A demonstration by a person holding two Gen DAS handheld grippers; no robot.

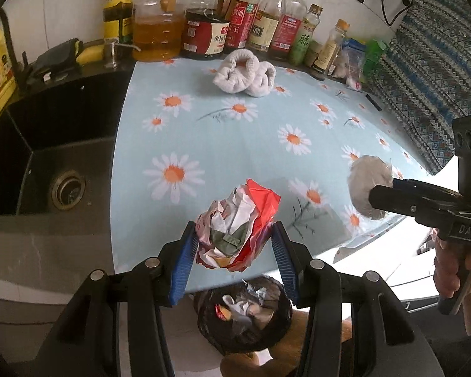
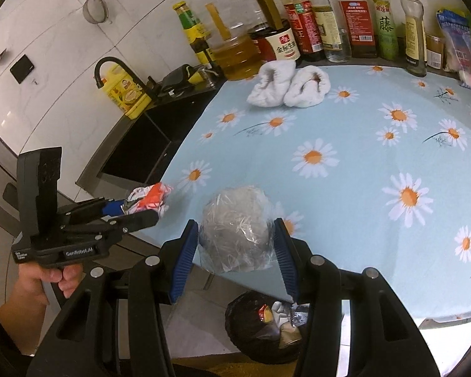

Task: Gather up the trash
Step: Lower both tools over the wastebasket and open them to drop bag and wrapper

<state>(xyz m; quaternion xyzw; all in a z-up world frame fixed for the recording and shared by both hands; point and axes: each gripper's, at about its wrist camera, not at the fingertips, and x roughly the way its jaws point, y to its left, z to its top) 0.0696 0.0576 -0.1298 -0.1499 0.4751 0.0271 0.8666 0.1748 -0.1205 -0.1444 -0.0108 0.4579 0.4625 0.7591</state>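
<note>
1. So both pieces of rubbish were already lifted: the left gripper [image 1: 234, 245] pinched a crumpled red-and-white paper wad [image 1: 235, 220] between its blue pads, and the right gripper [image 2: 235, 245] pinched a crinkled clear plastic ball [image 2: 237, 227] the same way
2. Both loads hung by the front edge of the daisy tablecloth [image 1: 235, 132], with the bin [image 1: 245, 314] on the floor just below that edge, black-lined and already partly filled with scraps
3. I judged the step in hand to be the carry to the bin; the next move called for bringing each load out past the cloth's edge until it sat over the bin's mouth, then letting the pads spread
4. The two grippers sat near each other and the bin's mouth looked narrow, so dropping one at a time seemed safer
5. Farther back on the cloth lay a rolled white towel [image 1: 245, 73], with a row of bottles [image 1: 235, 22] behind it along the wall and a dark sink [image 1: 47, 163] off the cloth's left side; none of it blocked the way down
</note>
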